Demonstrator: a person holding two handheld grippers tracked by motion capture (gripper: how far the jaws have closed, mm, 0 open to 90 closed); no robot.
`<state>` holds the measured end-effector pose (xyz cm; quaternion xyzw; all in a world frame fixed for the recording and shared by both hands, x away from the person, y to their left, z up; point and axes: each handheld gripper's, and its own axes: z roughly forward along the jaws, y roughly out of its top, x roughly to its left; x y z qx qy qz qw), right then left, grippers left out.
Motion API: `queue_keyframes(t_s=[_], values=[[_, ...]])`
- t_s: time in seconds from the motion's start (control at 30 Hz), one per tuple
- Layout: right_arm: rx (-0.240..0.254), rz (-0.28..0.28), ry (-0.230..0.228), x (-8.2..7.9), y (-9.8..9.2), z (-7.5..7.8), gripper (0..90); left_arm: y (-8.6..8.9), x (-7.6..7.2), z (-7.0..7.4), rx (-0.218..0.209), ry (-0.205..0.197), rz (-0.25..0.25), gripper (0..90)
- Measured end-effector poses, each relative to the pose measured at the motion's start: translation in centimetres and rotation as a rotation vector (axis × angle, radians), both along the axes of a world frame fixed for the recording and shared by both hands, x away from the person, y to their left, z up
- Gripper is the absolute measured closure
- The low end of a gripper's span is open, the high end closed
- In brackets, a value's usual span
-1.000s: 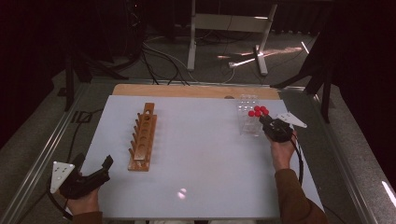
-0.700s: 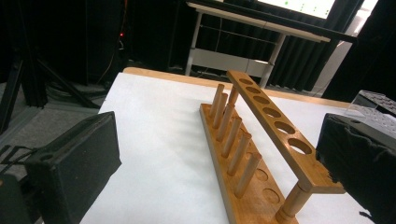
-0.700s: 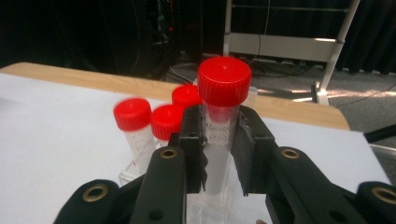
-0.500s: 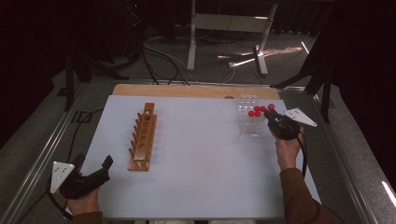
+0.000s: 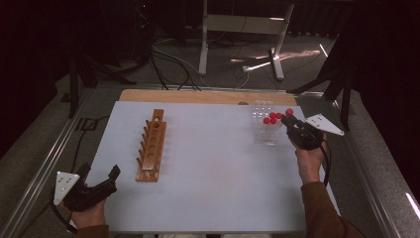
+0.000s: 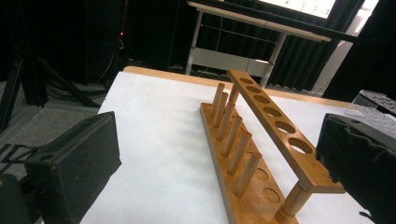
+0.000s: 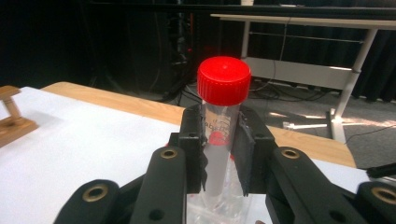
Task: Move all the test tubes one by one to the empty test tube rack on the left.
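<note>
- The right gripper (image 7: 222,154) is clamped on the tube (image 7: 219,140); its red cap (image 7: 223,80) stands above the jaws.
- The left gripper (image 6: 224,158) is wide, near the rack (image 6: 252,154).

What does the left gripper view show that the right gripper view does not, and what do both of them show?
Left gripper view alone: the wooden test tube rack up close, with its row of pegs and its holed top bar, framed by the wide-open jaws of the left tool. Right gripper view alone: the right tool shut on a clear tube with a red cap, above a clear plastic rack. Both share the white table mat and the wooden board edge; the right gripper view catches one end of the wooden rack.
</note>
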<state>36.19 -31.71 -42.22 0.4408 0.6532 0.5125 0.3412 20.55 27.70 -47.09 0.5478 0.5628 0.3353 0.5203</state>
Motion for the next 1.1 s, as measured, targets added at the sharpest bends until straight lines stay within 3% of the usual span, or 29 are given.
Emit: queue_keyframes(t_s=[0.2, 0.7, 0.87, 0.97, 1.1], values=[[0.021, 0.05, 0.005, -1.7, 0.5, 0.0, 74.3, -0.5, 0.1, 0.2, 0.024, 0.0, -0.01, 0.6], [0.04, 0.154, 0.027, -3.6, 2.1, -0.8, 74.3, -2.2, 0.2, 0.9, 0.071, 0.006, -0.094, 0.6], [0.067, 0.189, 0.029, -4.0, 2.8, -0.7, 74.3, -3.3, 0.2, 1.7, 0.087, 0.01, -0.138, 0.6], [0.069, 0.218, 0.039, -4.3, 3.7, -0.8, 74.3, -4.3, 0.3, 2.4, 0.085, 0.002, -0.183, 0.6], [0.061, 0.253, 0.045, -4.8, 4.8, -0.7, 74.3, -6.1, 0.8, 3.4, 0.113, -0.002, -0.256, 0.6]])
